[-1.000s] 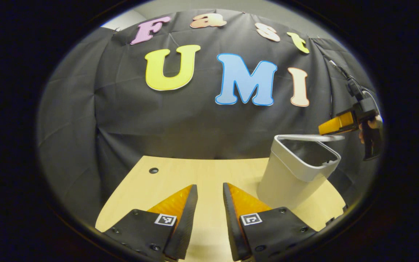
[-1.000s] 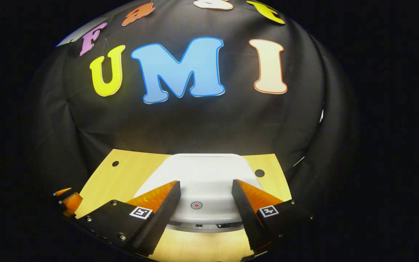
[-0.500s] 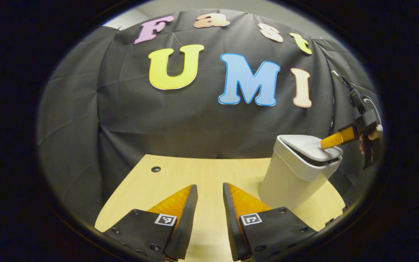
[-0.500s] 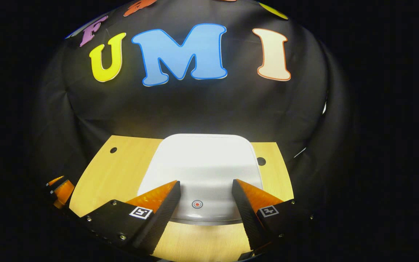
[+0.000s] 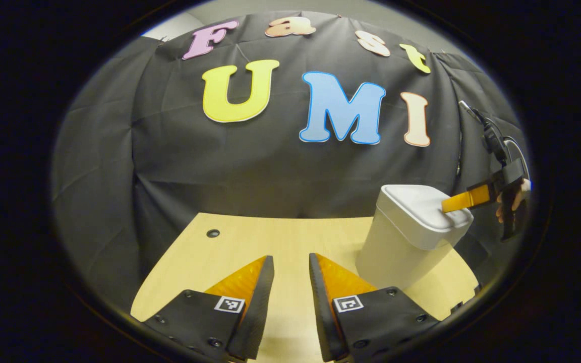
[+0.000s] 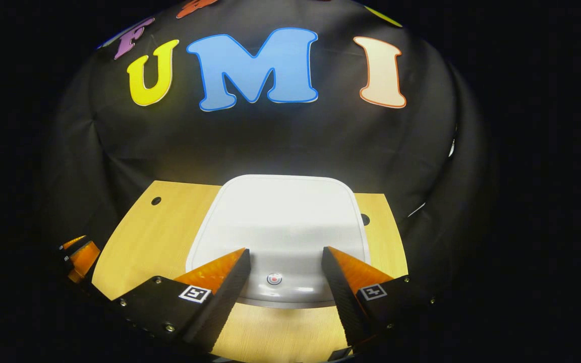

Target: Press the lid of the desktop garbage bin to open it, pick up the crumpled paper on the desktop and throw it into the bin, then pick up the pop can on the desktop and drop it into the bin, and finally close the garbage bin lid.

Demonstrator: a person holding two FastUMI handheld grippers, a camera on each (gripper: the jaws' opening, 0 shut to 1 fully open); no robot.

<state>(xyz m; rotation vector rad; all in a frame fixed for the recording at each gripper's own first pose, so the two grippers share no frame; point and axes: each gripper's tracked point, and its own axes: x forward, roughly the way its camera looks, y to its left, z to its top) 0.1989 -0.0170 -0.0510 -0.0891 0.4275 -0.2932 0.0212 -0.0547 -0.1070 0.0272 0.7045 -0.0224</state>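
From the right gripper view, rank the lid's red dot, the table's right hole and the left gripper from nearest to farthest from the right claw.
1. Red dot: between the right claw fingers, on the lid's near edge.
2. Right hole: on the table, beyond the bin's right corner.
3. Left gripper: far left, at the table edge.

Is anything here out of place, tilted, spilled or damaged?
Nothing stands out. The garbage bin stands upright on the table with its lid down flat. The right gripper, open, rests on the lid's near edge.
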